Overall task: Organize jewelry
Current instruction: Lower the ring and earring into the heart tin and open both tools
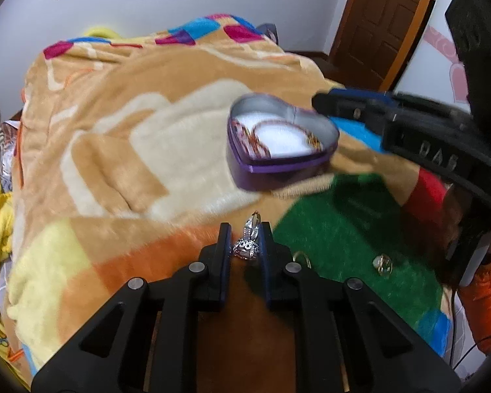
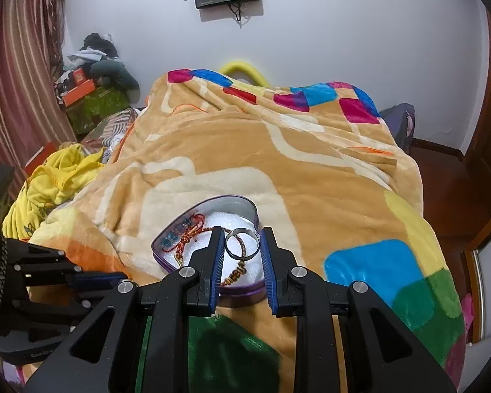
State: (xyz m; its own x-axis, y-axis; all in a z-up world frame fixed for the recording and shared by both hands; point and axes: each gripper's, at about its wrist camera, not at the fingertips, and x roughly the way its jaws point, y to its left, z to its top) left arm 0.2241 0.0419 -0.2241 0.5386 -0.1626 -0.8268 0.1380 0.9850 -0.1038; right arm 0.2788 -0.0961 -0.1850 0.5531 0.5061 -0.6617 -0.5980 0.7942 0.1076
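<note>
Left wrist view: blanket (image 1: 121, 137) fills the left and centre. Left gripper (image 1: 245, 245) at lower centre, jaws clamped on a silver jewelled ring (image 1: 247, 245) just above the blanket. Purple heart tin (image 1: 278, 170) at centre right, lid off, white pad inside. Two small jewelry bits (image 1: 382, 263) on the green patch at lower right.

Right wrist view: right gripper (image 2: 242, 245) at lower centre, jaws pinching a plain silver band (image 2: 242, 244) held over the open tin (image 2: 167, 239); red-gold bracelet (image 2: 188, 237) lies inside it.
</note>
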